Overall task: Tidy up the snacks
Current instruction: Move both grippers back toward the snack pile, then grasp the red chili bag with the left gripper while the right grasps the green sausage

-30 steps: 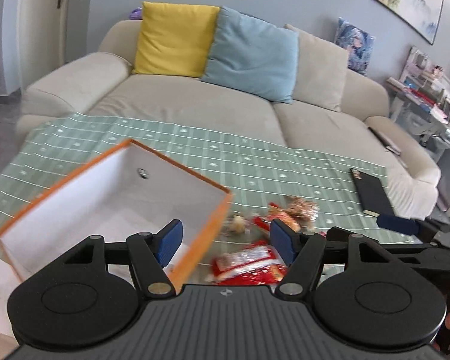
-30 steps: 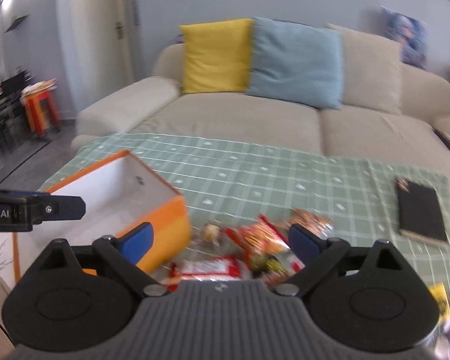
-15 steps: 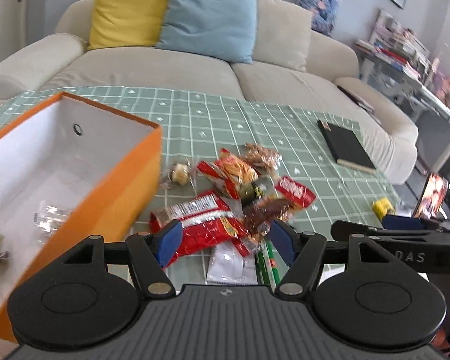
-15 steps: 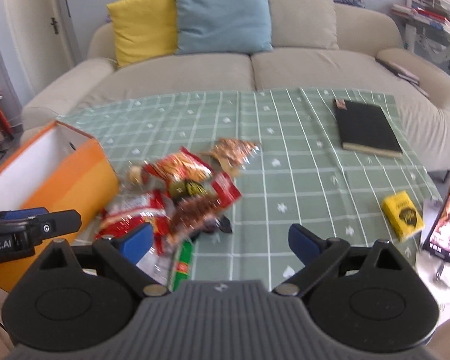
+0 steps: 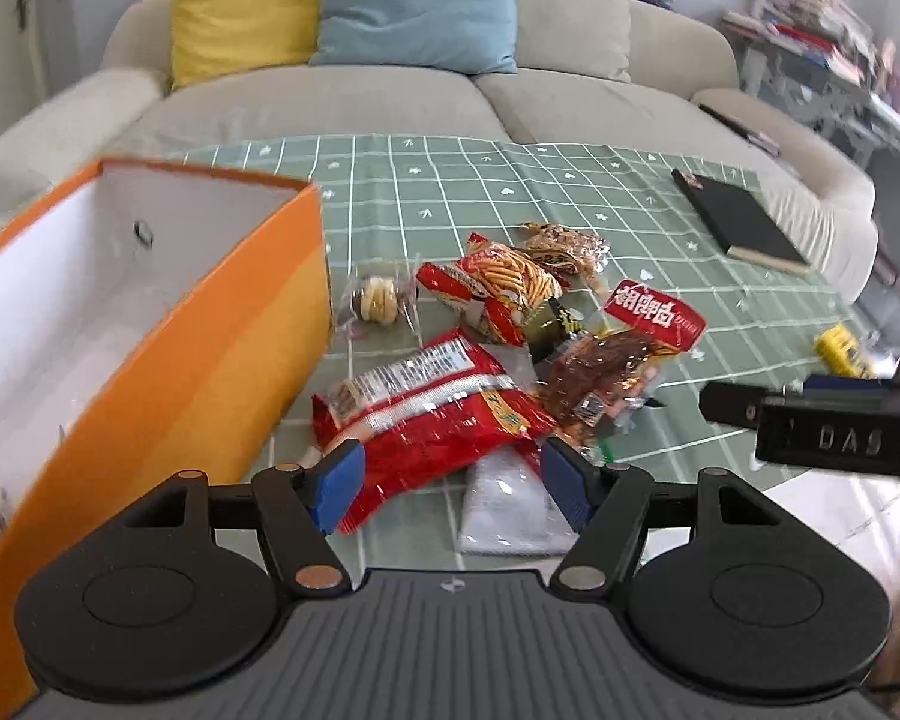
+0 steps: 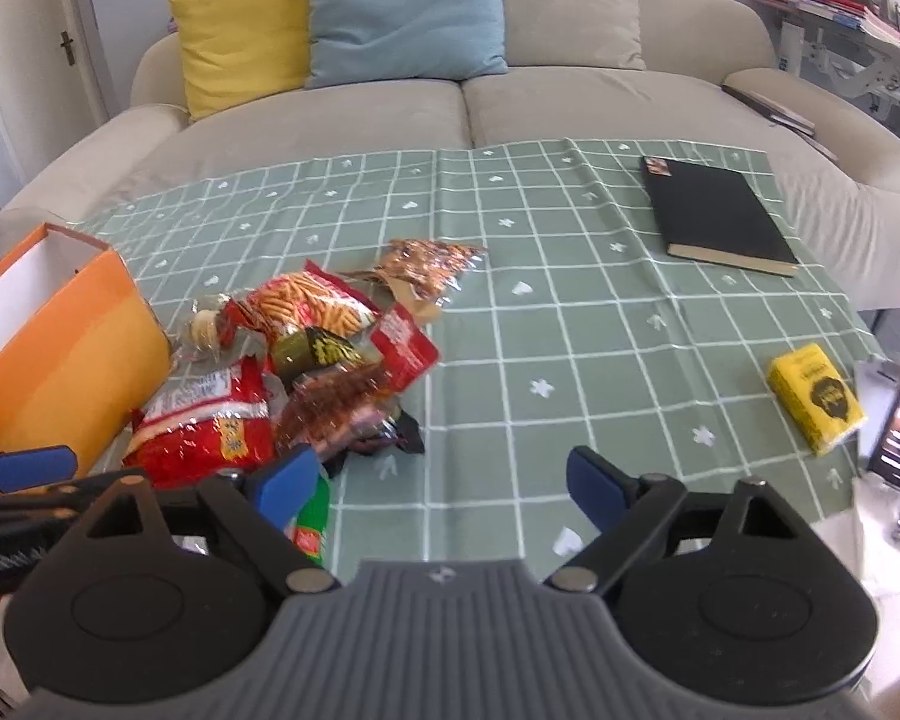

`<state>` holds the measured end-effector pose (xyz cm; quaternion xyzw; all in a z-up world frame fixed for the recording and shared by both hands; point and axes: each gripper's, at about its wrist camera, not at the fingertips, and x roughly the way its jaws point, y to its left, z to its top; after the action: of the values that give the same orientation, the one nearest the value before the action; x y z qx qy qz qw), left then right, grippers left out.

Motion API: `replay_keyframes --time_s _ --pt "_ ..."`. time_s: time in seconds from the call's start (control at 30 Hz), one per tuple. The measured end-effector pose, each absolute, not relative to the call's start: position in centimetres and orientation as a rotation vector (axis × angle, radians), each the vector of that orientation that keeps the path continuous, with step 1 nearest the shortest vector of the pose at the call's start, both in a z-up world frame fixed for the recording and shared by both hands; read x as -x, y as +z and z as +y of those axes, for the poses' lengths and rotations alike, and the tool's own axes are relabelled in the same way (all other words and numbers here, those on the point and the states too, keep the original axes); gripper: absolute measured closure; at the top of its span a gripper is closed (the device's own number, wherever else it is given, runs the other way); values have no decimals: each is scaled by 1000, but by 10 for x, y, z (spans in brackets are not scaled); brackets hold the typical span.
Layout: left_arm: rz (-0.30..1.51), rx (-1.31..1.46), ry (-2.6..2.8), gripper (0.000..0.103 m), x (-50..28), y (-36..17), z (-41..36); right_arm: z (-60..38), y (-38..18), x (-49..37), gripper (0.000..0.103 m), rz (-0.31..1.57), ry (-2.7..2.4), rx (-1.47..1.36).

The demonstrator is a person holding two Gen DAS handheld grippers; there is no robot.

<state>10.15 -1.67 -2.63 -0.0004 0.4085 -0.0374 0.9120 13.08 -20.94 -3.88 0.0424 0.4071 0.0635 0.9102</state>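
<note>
A pile of snack packets (image 5: 498, 348) (image 6: 306, 372) lies on the green checked tablecloth, just right of an open orange box (image 5: 150, 324) (image 6: 60, 354) with a white inside. My left gripper (image 5: 450, 483) hangs open above the near end of a big red packet (image 5: 426, 414), not touching it. My right gripper (image 6: 444, 483) is over bare cloth to the right of the pile; its jaws are closing with nothing between them. A green packet (image 6: 312, 522) shows under its left finger.
A black book (image 6: 720, 222) lies at the far right of the table, a small yellow box (image 6: 816, 399) near the right edge. A white packet (image 5: 510, 504) lies at the table's front. A beige sofa with yellow and blue cushions stands behind.
Both grippers have sunk toward the table and tipped downward. The snack pile now looms larger under the left gripper, and the right gripper's jaws have narrowed slightly.
</note>
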Motion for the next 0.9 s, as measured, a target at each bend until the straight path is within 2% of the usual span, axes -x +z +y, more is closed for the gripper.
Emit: replay_keyframes --time_s 0.2,0.3,0.43,0.73,0.8,0.9 --pt "865 -243 -126 24 -121 -36 -26 -202 -44 -148 17 851 202 -174" --pt "900 -275 -169 24 -130 -45 -24 -198 -54 -160 17 886 201 -208" --pt "930 -306 -216 17 -137 -54 -20 -197 -68 -172 17 915 203 -260" --pt "931 -460 -232 16 -150 -78 -26 -190 -88 -189 17 949 212 -253" --pt "934 -465 -224 16 -153 -81 -27 -187 -90 -190 26 950 222 -239" --pt "918 -452 -227 15 -156 -81 -27 -184 -92 -191 32 955 245 -245"
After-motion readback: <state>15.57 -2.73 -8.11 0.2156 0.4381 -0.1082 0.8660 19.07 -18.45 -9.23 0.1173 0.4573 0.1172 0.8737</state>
